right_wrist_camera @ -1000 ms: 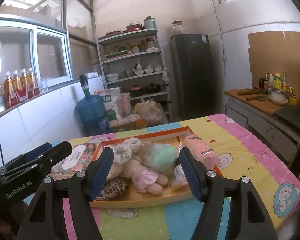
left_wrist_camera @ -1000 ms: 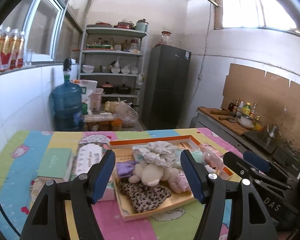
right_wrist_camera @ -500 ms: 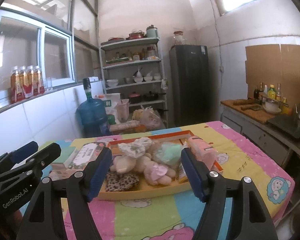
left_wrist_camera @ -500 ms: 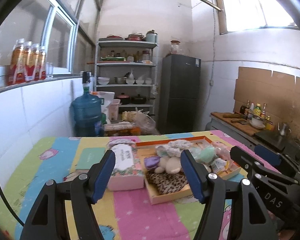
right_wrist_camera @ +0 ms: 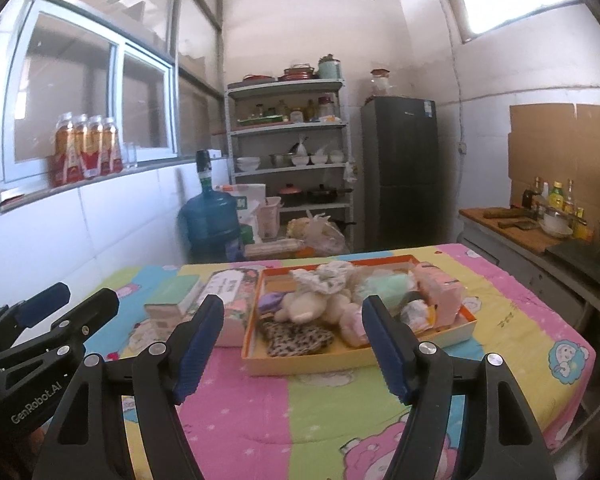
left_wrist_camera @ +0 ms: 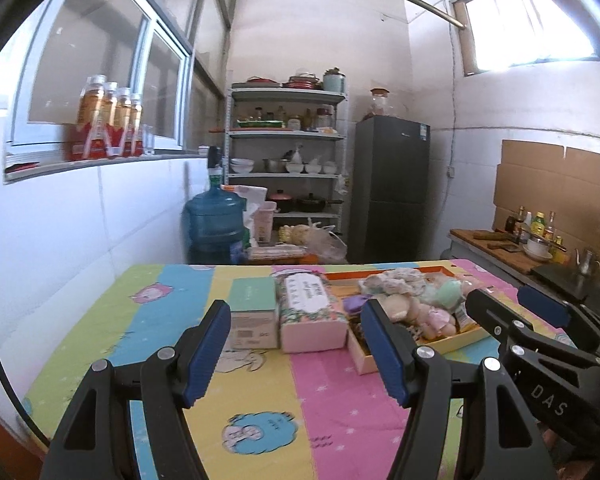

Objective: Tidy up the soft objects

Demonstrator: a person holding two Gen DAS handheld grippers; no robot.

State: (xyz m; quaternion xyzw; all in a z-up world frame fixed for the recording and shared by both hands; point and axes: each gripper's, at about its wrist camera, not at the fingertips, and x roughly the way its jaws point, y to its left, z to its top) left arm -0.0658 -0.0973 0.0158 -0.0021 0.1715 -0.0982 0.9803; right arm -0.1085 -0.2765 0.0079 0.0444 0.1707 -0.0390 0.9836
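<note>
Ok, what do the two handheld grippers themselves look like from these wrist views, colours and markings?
Both are the same build: black angular plastic arms with silver rivets, and jaws lined with ribbed blue pads. The left gripper carries white "GenRobot.AI" lettering on its side, seen in the right wrist view; the right gripper shows "DAS" in the left wrist view. A thin dark cable curves along the left view's edge. No hands or sleeves are clearly visible.

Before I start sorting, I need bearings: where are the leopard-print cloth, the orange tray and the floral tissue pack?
leopard-print cloth (right_wrist_camera: 296, 338): right wrist view, middle.
orange tray (right_wrist_camera: 300, 362): right wrist view, near wall.
floral tissue pack (left_wrist_camera: 306, 294): left wrist view, top face.
</note>
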